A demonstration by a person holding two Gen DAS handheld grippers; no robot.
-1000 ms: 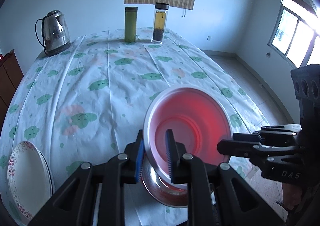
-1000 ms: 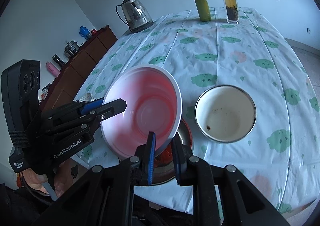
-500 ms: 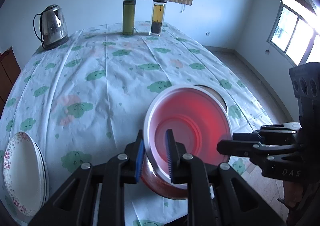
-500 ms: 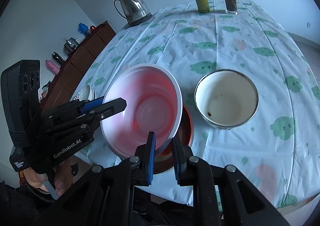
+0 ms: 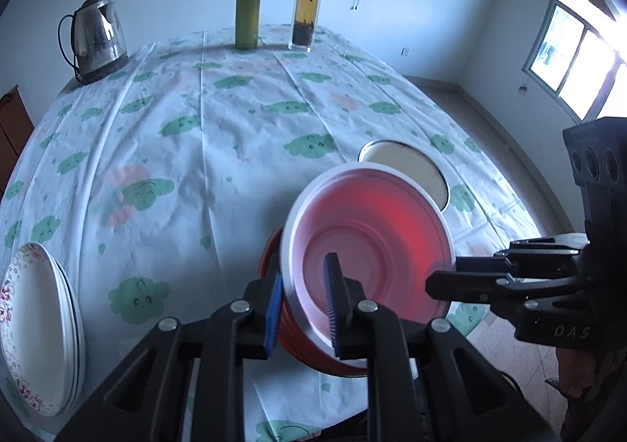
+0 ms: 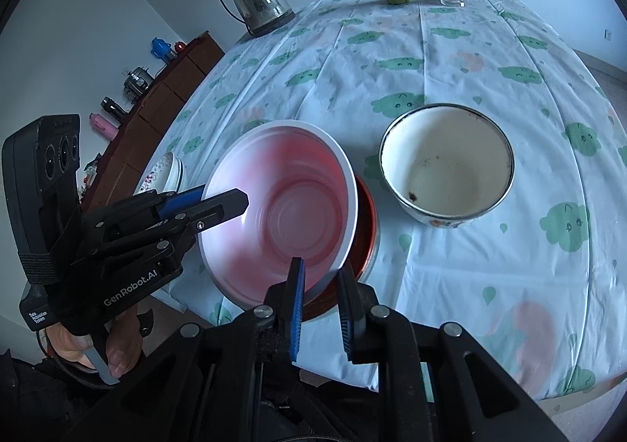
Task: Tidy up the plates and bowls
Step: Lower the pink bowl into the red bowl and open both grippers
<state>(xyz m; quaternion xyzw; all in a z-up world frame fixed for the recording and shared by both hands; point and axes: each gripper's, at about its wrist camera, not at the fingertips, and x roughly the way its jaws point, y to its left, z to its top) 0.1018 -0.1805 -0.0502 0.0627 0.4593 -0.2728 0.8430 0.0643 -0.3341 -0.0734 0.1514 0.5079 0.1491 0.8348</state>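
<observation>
Both jaws clamped on opposite rims of pink bowl (image 5: 368,238), above red bowl (image 6: 366,222)

light: cool, dim daylight from the window (image 5: 580,62) at far right, blown out to white glare | shadows: soft and faint on the counter (image 5: 219,152) | distortion: strong fisheye bending, dark corners in both views | blur: slight on the pink bowl (image 5: 368,242); far things fairly sharp

enamel bowl (image 6: 446,162) right of bowls, plates (image 5: 37,328) left, open tablecloth (image 5: 219,136) beyond
</observation>
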